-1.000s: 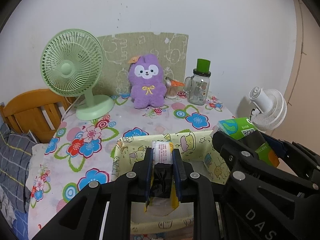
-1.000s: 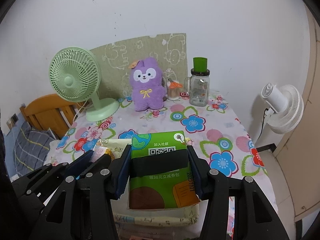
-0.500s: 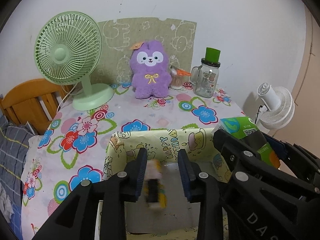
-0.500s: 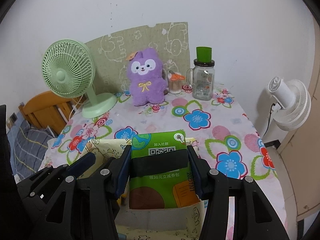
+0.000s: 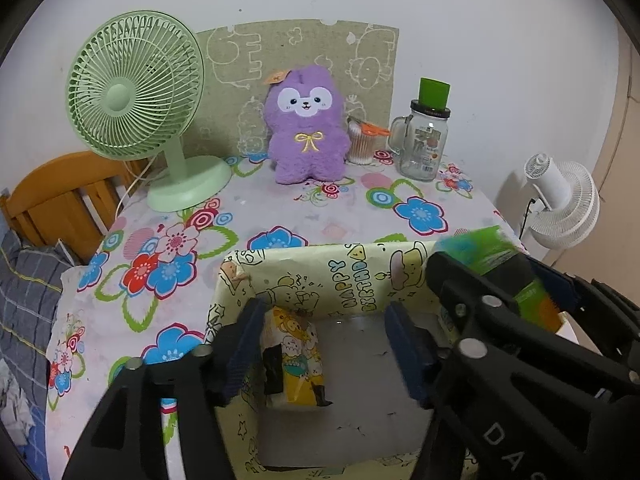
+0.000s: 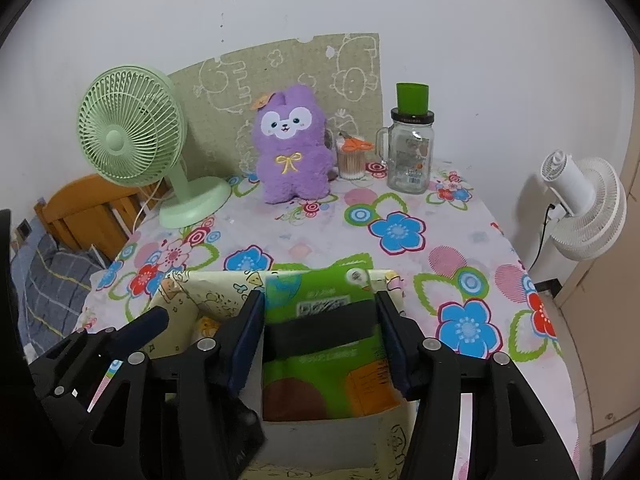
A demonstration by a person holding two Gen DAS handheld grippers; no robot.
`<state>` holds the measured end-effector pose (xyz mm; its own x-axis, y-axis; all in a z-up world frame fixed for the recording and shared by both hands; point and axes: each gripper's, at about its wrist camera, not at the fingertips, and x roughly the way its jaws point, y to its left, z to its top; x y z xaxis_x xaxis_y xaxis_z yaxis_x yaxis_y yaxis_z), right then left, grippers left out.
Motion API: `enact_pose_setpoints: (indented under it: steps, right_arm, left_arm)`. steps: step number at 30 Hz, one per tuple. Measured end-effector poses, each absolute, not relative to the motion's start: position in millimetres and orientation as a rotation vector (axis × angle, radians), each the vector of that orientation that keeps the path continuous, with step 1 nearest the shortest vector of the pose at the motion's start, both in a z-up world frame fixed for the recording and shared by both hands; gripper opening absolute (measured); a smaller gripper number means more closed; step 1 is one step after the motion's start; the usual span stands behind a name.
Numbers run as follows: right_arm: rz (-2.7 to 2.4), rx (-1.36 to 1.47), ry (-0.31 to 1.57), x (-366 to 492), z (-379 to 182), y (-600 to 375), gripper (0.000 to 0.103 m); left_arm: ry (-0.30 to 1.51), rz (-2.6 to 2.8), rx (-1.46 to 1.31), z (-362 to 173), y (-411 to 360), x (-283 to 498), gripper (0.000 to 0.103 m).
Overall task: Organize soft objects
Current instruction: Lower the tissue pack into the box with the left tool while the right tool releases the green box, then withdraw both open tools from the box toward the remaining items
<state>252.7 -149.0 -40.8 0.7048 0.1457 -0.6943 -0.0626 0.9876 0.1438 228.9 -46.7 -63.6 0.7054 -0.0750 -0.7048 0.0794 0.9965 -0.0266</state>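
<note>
Inside the pale yellow cartoon-printed box [image 5: 352,276] at the near edge of the bench [image 5: 280,208], a small yellow tissue pack with cartoon figures [image 5: 294,360] stands on the grey floor against the left wall. The left gripper [image 5: 324,344] hangs above the box with its blue-padded fingers spread wide and nothing between them; the yellow pack sits just beside the left finger. The right gripper [image 6: 320,336] is closed on a green plastic tissue pack with a QR code [image 6: 324,320], held over the box's right side. At the back of the bench stand a purple plush animal [image 5: 306,124], a mint-green desk fan [image 5: 136,92] and a glass jar with a green lid [image 5: 426,136].
</note>
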Motion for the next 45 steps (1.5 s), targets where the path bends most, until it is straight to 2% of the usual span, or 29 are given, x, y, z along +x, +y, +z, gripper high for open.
enact_pose_setpoints:
  steps: [1, 3, 9, 12, 15, 23, 26, 45]
  right_arm:
    - [0.117, 0.111, 0.780, 253, -41, -149, 0.066]
    - [0.111, 0.107, 0.772, 251, -39, -149, 0.076]
    - [0.102, 0.096, 0.766, 245, -33, -148, 0.083]
    - [0.094, 0.092, 0.755, 238, -28, -148, 0.084]
    - [0.084, 0.084, 0.741, 230, -23, -148, 0.090]
    - [0.090, 0.071, 0.705, 205, -7, -147, 0.094]
    - [0.078, 0.062, 0.678, 193, 1, -148, 0.098]
    - [0.068, 0.056, 0.607, 130, 27, -156, 0.099]
  left_arm:
    - [0.777, -0.083, 0.006, -63, -46, 228, 0.078]
    - [0.768, -0.084, 0.005, -61, -46, 226, 0.082]
    - [0.751, -0.098, 0.004, -56, -47, 219, 0.096]
    - [0.742, -0.104, -0.002, -52, -46, 213, 0.096]
    - [0.730, -0.109, -0.001, -47, -46, 206, 0.097]
    - [0.681, -0.098, 0.011, -32, -46, 178, 0.097]
    - [0.656, -0.101, 0.022, -25, -47, 166, 0.100]
    - [0.586, -0.123, 0.028, -6, -53, 107, 0.101]
